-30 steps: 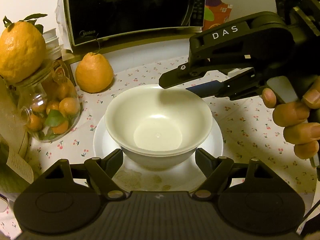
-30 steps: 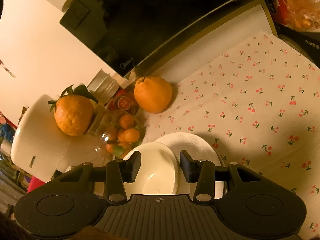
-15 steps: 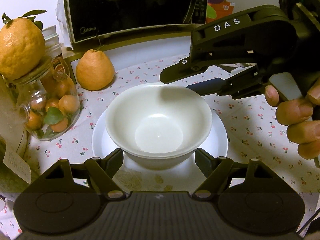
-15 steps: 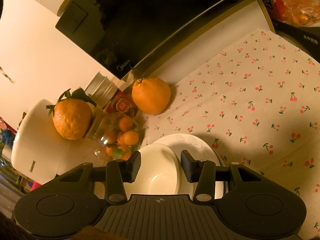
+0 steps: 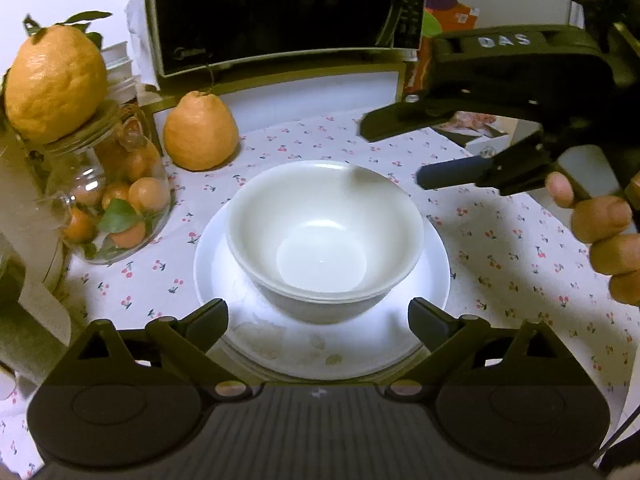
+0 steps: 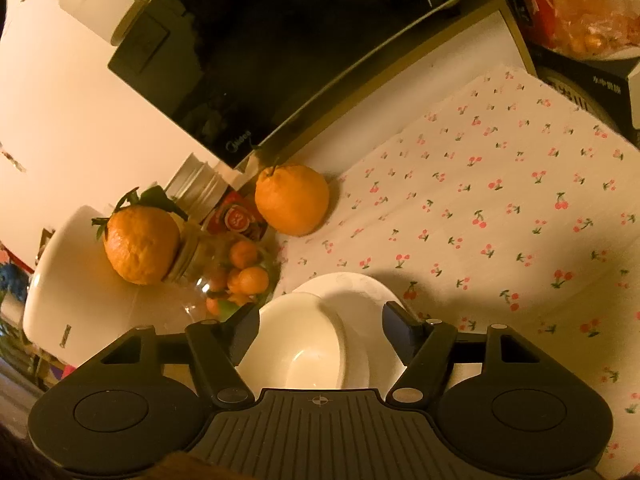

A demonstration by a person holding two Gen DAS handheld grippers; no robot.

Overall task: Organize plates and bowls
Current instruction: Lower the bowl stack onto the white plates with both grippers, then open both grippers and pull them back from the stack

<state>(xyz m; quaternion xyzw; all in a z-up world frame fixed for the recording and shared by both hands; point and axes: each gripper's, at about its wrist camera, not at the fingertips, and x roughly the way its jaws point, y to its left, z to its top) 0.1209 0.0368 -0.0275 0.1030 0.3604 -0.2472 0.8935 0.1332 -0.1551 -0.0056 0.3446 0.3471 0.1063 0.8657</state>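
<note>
what the frames hide or cut off

the left gripper (image 5: 318,320) covers the near rim of the plate (image 5: 434,280); the right gripper (image 6: 320,328) hides the near side of the bowl (image 6: 296,344). the hand (image 5: 604,232) runs off the right edge, and the microwave (image 5: 280,12) top is cropped.

Cherry-print tablecloth (image 5: 500,240) covers table. Black microwave (image 5: 276,12) at 12 o'clock on pale shelf (image 5: 312,92), white wall (image 6: 60,120) behind. Glass jar (image 5: 112,200) of small oranges at 9 o'clock, large orange (image 5: 54,80) on top; another orange (image 5: 200,132) at 11 o'clock. Warm indoor light.
</note>
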